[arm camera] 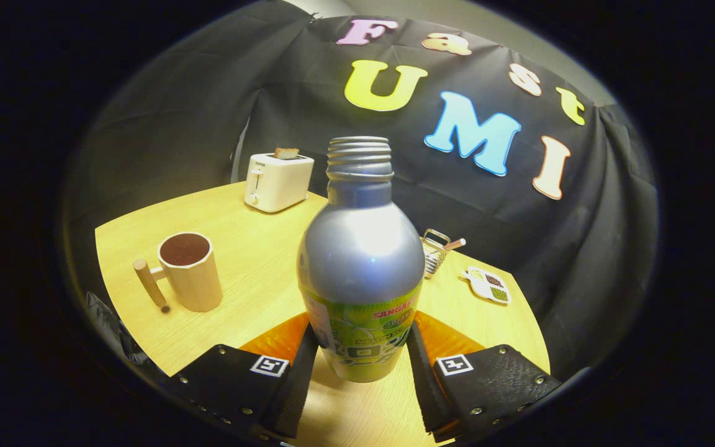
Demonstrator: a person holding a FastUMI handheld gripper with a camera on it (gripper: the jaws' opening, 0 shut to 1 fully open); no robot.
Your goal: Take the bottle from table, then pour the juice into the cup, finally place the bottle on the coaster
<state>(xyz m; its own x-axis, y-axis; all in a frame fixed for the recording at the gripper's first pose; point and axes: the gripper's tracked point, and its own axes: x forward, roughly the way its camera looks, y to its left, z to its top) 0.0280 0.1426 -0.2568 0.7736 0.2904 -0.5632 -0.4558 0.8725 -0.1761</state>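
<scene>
Pale wood-grain table lies under us; our gripper has its ribbed black pads clamped on the smooth silver bottle, upright, threaded neck uncapped. Faceted wooden cup stands apart; flat coaster lies beyond.

A silver metal bottle with a green label is held upright between the two black fingers of the gripper, both fingers pressed against its lower sides, above the near edge of the light wooden table. To the left of the bottle, a pale wooden cup with a peg handle is set on the table, its handle turned toward the left edge. A white toaster is placed at the far edge, behind the cup. Right of the bottle, a small wire holder is seen partly behind it, and a flat printed coaster is laid near the right edge.
</scene>
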